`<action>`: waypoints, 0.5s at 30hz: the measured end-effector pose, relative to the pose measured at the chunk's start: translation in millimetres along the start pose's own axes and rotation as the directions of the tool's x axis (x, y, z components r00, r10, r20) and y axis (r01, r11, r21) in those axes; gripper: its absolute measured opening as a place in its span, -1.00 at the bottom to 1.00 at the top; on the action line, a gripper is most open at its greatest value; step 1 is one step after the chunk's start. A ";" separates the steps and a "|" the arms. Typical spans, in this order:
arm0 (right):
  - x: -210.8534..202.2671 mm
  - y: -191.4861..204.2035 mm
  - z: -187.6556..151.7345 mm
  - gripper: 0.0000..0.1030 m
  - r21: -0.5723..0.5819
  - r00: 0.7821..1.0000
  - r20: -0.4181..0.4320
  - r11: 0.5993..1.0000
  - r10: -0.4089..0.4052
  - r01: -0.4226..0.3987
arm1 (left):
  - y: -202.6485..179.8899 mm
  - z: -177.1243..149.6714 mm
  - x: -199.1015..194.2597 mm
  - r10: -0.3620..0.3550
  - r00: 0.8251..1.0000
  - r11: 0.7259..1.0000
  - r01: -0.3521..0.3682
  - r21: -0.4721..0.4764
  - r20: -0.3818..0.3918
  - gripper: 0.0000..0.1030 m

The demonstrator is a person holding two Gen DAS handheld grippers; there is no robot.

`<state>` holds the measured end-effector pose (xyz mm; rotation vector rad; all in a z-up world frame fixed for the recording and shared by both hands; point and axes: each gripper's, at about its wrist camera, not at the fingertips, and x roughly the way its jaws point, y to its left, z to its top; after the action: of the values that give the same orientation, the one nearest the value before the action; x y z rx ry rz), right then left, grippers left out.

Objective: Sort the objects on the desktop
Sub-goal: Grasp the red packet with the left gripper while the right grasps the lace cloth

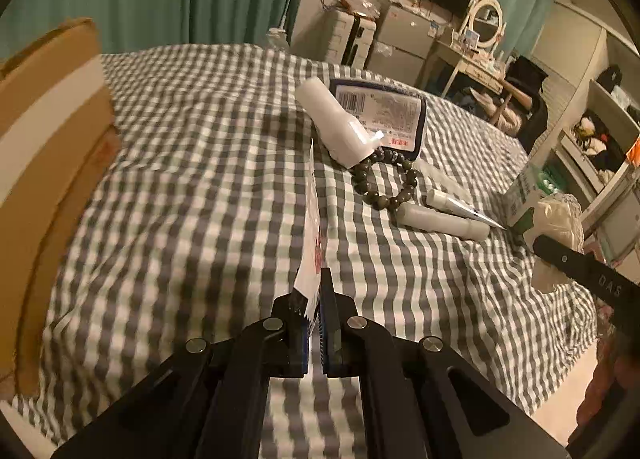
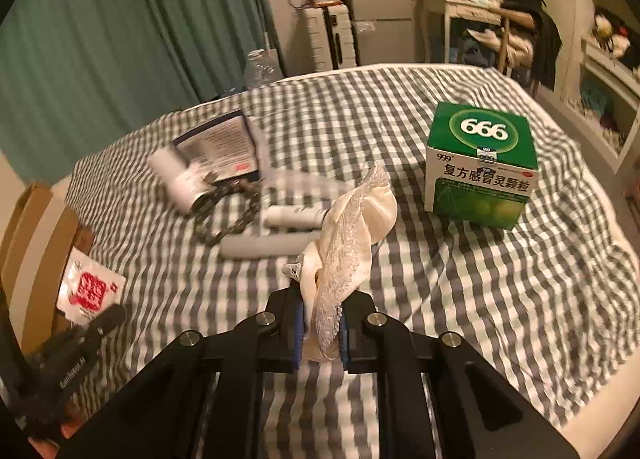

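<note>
A cardboard box [image 1: 48,163] stands at the bed's left edge. The left gripper [image 1: 314,287] — jaws clamped on a flat white packet [image 1: 312,227] — hangs above the checked bedspread [image 1: 192,163]. The right gripper [image 2: 320,299] pinches a cream lace cloth [image 2: 352,227]; a green medicine box [image 2: 480,163] sits farther right.

Lying on the checked bedspread [image 2: 460,279] are one green medicine box [image 2: 480,163], one white bottle [image 1: 336,127], one bead bracelet [image 1: 386,179], one flat printed packet [image 1: 380,107], two small white tubes [image 1: 440,221], one lace cloth [image 2: 348,235] and one red-printed sachet [image 2: 90,287].
</note>
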<state>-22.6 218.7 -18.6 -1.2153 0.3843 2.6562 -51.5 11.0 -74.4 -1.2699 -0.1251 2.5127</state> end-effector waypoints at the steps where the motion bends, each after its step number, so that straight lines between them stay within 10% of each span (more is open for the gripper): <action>1: -5.0 2.5 -2.7 -0.76 -0.004 1.000 0.002 1.000 0.006 -0.006 | 1.8 -2.9 -5.6 0.000 1.000 1.000 0.000 -0.002 -0.001 -0.93; 15: -56.1 61.9 -36.5 -0.76 -0.095 0.999 -0.006 0.995 0.042 -0.042 | 15.6 -4.3 -71.0 -0.005 0.999 1.000 0.005 0.011 0.039 -0.93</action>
<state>22.1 144.8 10.6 -1.2526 0.2902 2.7372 -12.7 -26.9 -25.9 -1.2158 -0.1230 2.5311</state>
